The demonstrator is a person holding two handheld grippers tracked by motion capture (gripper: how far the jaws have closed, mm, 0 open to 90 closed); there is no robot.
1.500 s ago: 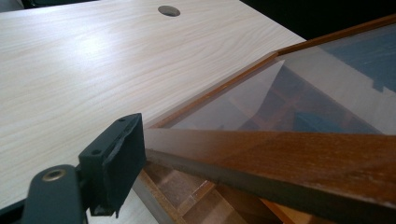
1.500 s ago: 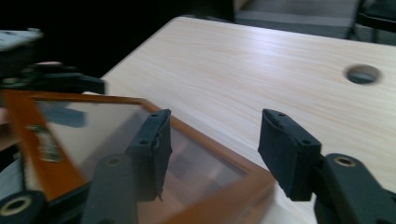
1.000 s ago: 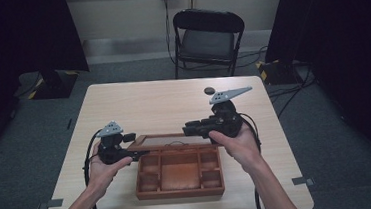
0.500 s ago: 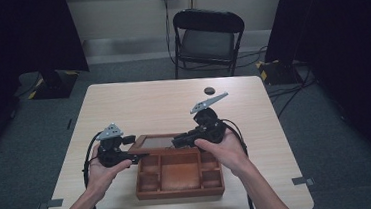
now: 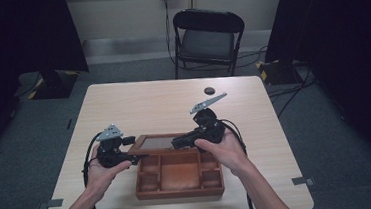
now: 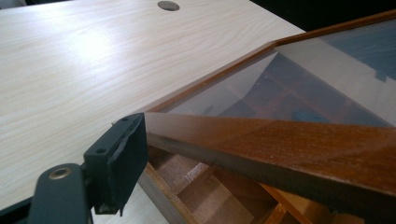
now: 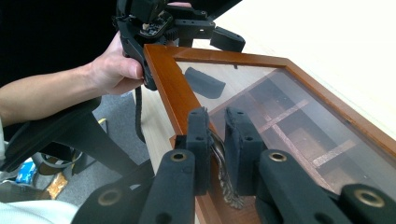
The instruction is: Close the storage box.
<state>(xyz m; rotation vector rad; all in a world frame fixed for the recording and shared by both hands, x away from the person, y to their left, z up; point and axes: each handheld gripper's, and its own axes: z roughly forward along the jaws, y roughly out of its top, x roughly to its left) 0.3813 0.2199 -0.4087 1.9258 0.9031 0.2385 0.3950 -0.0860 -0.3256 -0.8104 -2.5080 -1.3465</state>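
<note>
At lower centre, your right gripper (image 5: 179, 142) clamps the metal clasp (image 7: 223, 175) of the glass lid (image 5: 152, 143), tilted above the wooden box (image 5: 180, 190), long axis left-right, while your left gripper (image 5: 136, 149) grips its left frame edge.

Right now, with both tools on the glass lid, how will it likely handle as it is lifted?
The lid probably stays stiff, given its wooden frame. Its glass pane looks fragile. Hinged to the box, it likely swings rather than lifts free.

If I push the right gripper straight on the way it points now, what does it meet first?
Probably the lid's glass pane: the right gripper is shut on the small metal handle at the lid's edge and points across the pane toward the left gripper. Depth is unclear.
</note>
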